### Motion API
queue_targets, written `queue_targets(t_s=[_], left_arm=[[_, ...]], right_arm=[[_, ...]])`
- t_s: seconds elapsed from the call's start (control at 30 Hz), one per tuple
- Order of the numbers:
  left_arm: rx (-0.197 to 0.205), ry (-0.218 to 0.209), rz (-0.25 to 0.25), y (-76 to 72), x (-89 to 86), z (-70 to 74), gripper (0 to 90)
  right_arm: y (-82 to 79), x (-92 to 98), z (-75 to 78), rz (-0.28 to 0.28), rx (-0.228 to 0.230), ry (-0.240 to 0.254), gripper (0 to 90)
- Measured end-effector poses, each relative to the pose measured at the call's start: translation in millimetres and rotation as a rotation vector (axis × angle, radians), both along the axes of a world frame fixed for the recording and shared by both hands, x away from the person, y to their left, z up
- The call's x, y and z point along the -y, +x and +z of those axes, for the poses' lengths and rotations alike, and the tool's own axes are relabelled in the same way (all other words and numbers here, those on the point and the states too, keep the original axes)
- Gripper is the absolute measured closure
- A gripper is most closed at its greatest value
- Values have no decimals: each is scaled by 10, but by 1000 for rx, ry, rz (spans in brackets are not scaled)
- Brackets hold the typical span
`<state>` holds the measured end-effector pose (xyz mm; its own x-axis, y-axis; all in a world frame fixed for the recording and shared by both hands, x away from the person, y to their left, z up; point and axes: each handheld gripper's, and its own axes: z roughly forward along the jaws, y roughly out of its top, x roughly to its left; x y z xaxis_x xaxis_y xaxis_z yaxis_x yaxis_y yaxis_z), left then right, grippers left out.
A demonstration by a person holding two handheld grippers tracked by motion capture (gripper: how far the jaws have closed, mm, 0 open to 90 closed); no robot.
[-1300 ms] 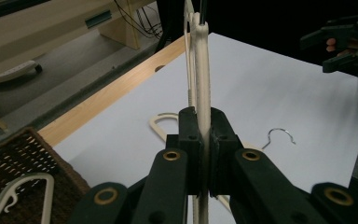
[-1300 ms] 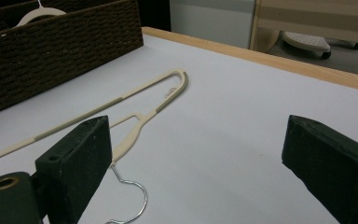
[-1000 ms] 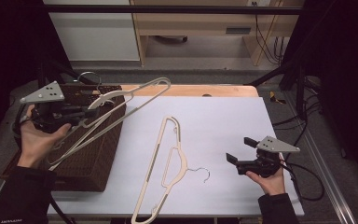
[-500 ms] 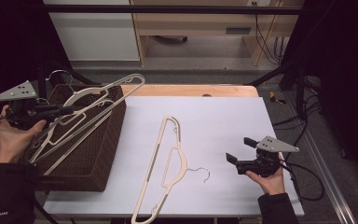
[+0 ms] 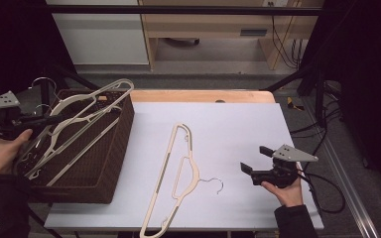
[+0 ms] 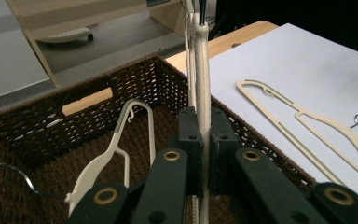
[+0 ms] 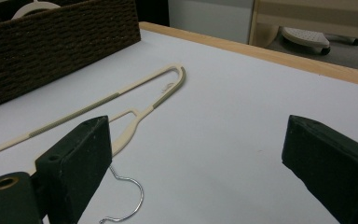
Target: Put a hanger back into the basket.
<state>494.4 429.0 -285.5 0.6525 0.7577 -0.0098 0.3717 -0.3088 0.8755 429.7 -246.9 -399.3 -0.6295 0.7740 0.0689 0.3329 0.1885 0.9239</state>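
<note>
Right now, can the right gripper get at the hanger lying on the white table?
Probably yes. The right gripper is open and holds nothing, and it faces the hanger on the table across bare white table. The wire hook lies just ahead of its fingers, with nothing between them.

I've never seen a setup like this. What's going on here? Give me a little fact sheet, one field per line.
Work in hand: putting cream plastic clothes hangers into a dark brown woven basket
Left hand-held gripper: shut on a cream hanger, held over the basket
In the basket: another cream hanger with a wire hook
On the white table sheet: one cream hanger with a metal hook, lying flat
Right hand-held gripper: jaws open, holding nothing, beside that hanger's hook
</note>
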Motion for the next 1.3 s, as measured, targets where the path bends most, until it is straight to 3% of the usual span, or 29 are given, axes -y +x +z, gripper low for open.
queue_targets(t_s=[0.2,0.33,0.6,0.87,0.97,1.1,1.2,1.3], left_arm=[[-30,39,37,69,-65,-78,861],[-50,31,62,107,-111,-153,861],[-117,36,104,136,-162,-402,861],[-179,62,124,175,-61,-680,856],[-209,89,164,213,-38,-765,849],[-256,173,260,228,-44,-843,821],[-264,154,298,204,-103,-853,805],[-263,169,346,168,-156,-845,781]], right_arm=[[3,0,-7,1,-1,-3,85],[4,4,-9,0,1,-6,85],[5,2,-10,-1,0,-6,85],[3,-9,-13,0,-5,-5,85],[2,-10,-13,2,-4,-6,85],[2,-9,-12,3,-2,-8,85],[-1,-15,-9,4,-3,-8,85],[-2,-22,-8,5,-4,-6,84]])
